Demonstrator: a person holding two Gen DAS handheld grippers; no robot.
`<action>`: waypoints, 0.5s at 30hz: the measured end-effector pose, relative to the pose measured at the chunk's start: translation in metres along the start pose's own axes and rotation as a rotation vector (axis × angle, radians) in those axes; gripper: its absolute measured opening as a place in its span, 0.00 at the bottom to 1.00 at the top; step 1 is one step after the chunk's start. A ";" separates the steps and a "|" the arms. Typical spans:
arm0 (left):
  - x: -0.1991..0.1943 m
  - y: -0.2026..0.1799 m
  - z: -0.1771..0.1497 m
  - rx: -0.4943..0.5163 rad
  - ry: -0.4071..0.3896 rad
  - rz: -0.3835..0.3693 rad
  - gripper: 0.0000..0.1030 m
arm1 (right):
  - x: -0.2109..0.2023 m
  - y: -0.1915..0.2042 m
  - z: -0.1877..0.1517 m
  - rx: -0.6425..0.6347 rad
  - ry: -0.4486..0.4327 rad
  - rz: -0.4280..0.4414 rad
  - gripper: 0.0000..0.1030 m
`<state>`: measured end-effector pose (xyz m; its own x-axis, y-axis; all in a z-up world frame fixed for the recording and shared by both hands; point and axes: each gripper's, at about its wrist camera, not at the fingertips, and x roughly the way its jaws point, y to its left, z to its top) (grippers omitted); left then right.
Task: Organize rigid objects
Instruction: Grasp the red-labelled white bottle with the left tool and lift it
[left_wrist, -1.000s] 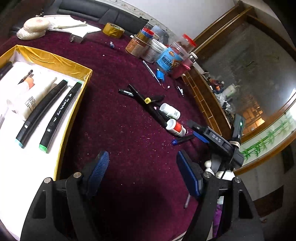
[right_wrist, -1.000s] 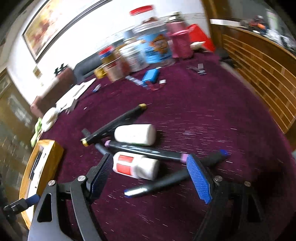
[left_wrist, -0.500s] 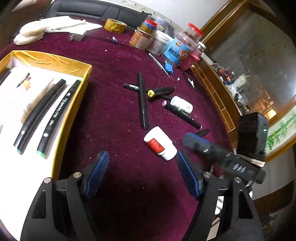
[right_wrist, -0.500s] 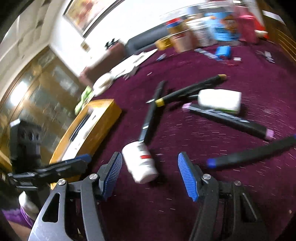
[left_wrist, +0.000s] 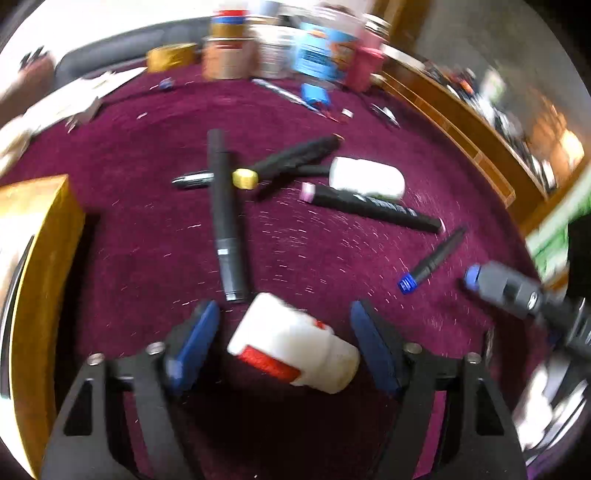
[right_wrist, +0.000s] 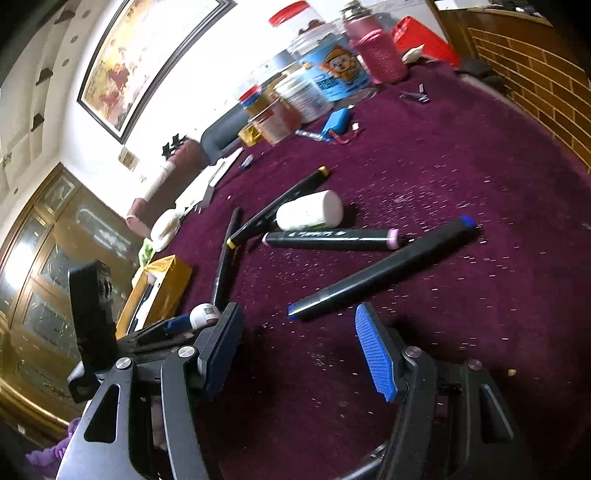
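A white bottle with a red label (left_wrist: 291, 350) lies on the maroon cloth between the open blue pads of my left gripper (left_wrist: 284, 343); the pads stand apart from it. A second white bottle (left_wrist: 365, 177) (right_wrist: 310, 210) lies further off among black markers: a long one (left_wrist: 225, 218), a yellow-capped one (left_wrist: 291, 158), a pink-capped one (left_wrist: 369, 206) (right_wrist: 332, 238) and a blue-capped one (right_wrist: 380, 269). My right gripper (right_wrist: 299, 350) is open and empty, just short of the blue-capped marker. The gold-rimmed tray (left_wrist: 40, 258) (right_wrist: 162, 284) stands at the left.
Jars and tubs (left_wrist: 317, 48) (right_wrist: 325, 81) crowd the far edge, with a blue item (right_wrist: 336, 120) and a pen in front. A wooden ledge (left_wrist: 461, 122) runs along the right. The left gripper's body (right_wrist: 92, 314) shows in the right wrist view.
My left gripper has moved forward and down, so the red-labelled bottle now lies between its pads. My right gripper has swung right, away from that bottle, toward the blue-capped marker.
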<state>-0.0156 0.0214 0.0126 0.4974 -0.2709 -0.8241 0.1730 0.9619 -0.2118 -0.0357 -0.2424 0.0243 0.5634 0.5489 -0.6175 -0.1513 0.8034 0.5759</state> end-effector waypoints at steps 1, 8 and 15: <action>0.002 -0.005 0.000 0.035 0.001 0.004 0.49 | -0.004 -0.002 -0.001 0.002 -0.010 -0.010 0.57; -0.016 -0.002 -0.012 0.079 0.000 -0.065 0.44 | -0.008 -0.010 -0.001 0.036 -0.020 -0.020 0.57; -0.008 -0.013 -0.021 0.100 -0.019 -0.050 0.56 | 0.002 0.014 -0.007 -0.007 0.004 -0.022 0.57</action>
<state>-0.0392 0.0121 0.0110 0.5020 -0.3198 -0.8036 0.2817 0.9389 -0.1976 -0.0422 -0.2286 0.0278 0.5637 0.5316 -0.6322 -0.1446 0.8171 0.5581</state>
